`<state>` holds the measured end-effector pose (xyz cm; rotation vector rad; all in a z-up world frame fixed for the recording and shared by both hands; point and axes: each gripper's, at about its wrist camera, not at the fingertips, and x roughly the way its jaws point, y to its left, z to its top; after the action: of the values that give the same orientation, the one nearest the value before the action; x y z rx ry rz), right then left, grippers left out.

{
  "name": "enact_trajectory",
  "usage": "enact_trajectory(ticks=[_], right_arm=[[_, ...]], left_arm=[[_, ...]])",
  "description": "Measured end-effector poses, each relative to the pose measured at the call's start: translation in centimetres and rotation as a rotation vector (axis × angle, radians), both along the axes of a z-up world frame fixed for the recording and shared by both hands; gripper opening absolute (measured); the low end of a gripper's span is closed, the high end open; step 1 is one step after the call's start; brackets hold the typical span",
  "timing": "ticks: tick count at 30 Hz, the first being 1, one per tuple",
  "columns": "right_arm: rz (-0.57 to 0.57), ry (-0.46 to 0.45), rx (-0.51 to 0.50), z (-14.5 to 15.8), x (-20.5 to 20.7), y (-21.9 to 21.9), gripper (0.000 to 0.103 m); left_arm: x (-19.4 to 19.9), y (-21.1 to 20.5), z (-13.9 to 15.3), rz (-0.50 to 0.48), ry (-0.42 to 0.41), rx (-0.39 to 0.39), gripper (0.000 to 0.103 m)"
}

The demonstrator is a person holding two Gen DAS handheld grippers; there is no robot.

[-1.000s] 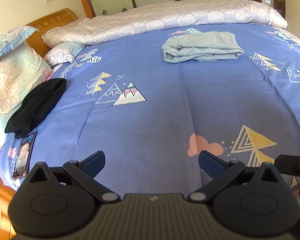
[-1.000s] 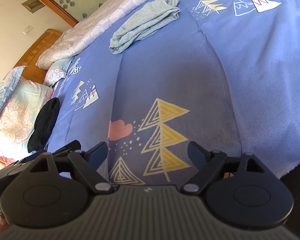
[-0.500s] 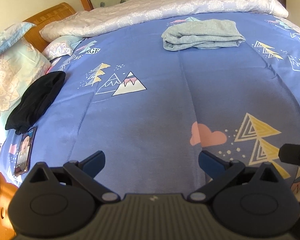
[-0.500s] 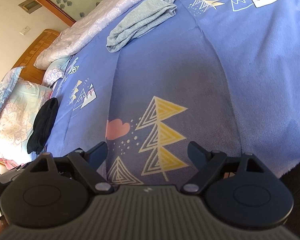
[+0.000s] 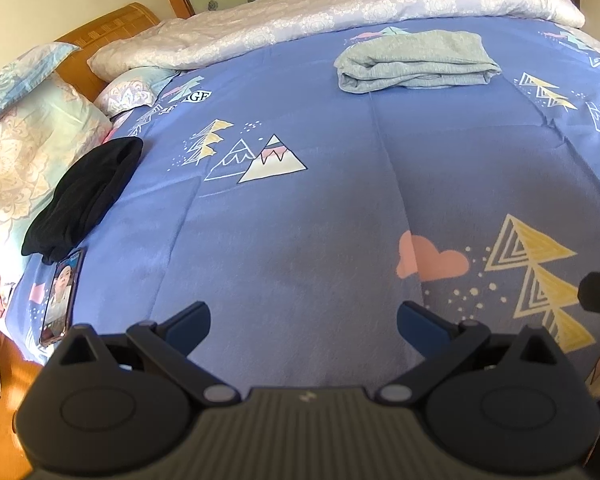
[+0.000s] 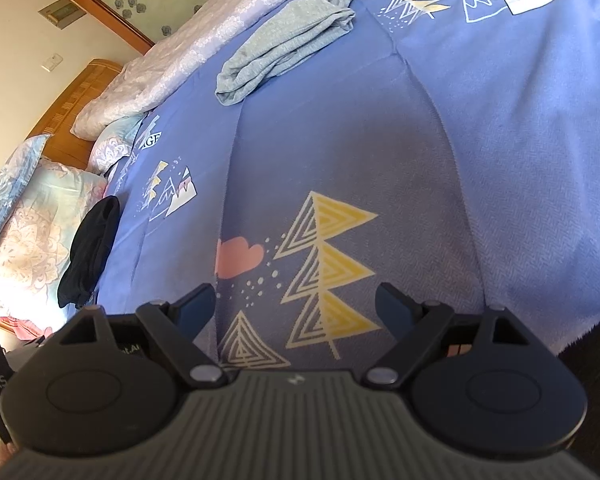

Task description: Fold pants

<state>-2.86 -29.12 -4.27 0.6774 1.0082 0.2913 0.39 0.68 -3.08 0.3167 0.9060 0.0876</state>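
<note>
Pants, a grey-blue knit bundle already folded (image 5: 416, 65), lie far across the blue patterned bed (image 5: 300, 240), at 1 o'clock from the left gripper (image 5: 303, 320) and 12 o'clock from the right gripper (image 6: 296, 306), long axis crosswise. Both grippers are spread, empty; neither looks clearly nearer.

Phone (image 5: 61, 294) at blue bedsheet (image 5: 300, 208) edge, near pillows (image 5: 24, 160).
</note>
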Motion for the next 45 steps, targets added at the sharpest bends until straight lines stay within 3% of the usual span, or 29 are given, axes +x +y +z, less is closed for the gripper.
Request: enact_trajectory(ticks=[8,45], right_arm=[[0.000,0.001,0.006,0.08,-0.03,-0.09,0.089],[-0.009,0.007,0.013,0.07,-0.35,0.17,0.089]], left_arm=[[-0.19,0.12,-0.15,0.000,-0.006,0.026,0.103],[0.16,0.71,-0.89,0.021,0.051,0.005,0.103]])
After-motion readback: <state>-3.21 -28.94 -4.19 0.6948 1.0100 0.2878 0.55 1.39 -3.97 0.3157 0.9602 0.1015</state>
